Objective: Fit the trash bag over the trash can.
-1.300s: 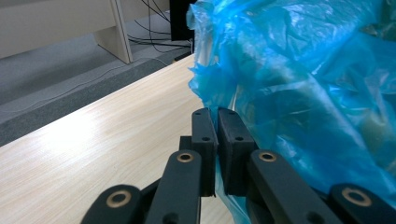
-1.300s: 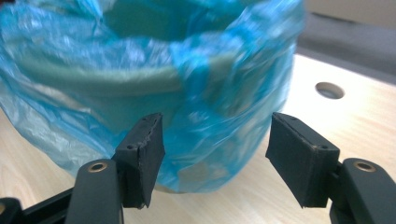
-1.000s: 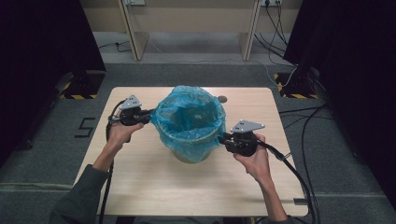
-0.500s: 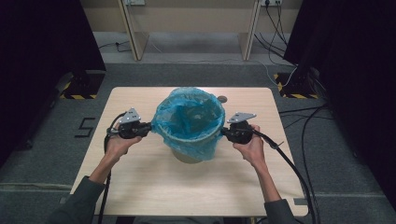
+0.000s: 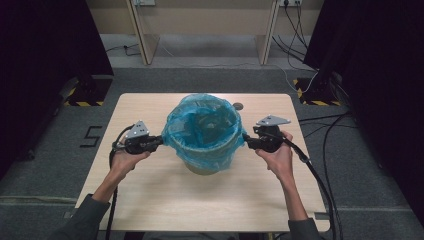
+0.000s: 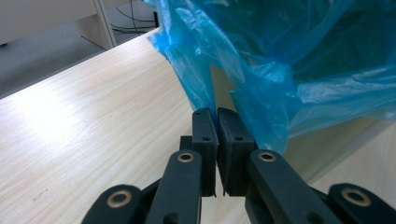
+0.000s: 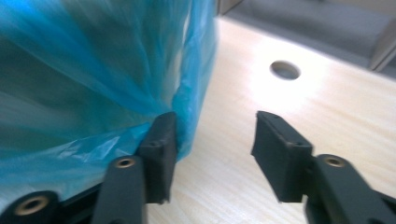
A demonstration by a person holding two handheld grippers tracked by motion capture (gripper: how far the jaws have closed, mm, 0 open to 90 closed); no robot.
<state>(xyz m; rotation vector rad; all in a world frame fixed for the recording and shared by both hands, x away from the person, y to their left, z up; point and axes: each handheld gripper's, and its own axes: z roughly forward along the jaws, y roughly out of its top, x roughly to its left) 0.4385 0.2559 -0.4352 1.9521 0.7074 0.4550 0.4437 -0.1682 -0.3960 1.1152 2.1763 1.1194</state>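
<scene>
The left tongs (image 6: 216, 135) were pressed together on a fold of the blue bag (image 6: 289, 60), pinching the thin plastic between their pads at the bag's lower hanging edge, as the left gripper view showed. The right tongs (image 7: 215, 140) had just been opening and stood spread: one pad lay against the outside of the blue bag (image 7: 93, 70), the other well clear over bare wood, so nothing was pinched between them. In the high view the left tongs (image 5: 159, 142) met the bag at its left side and the right tongs (image 5: 246, 140) sat at its right side, each held level by a hand coming up from the near edge, the left hand (image 5: 127, 157) and the right hand (image 5: 277, 156) roughly mirroring each other. The blue bag (image 5: 202, 127) lined a round bin (image 5: 202, 167), its plastic folded over the rim and hanging down the outside, with the pale base of the bin showing under it. The bin stood upright near the middle of the wooden worktop (image 5: 200, 205). A small round hole (image 5: 238, 105) lay in the worktop just behind the bin on its right. Cables trailed from both tongs toward the near edge.
</scene>
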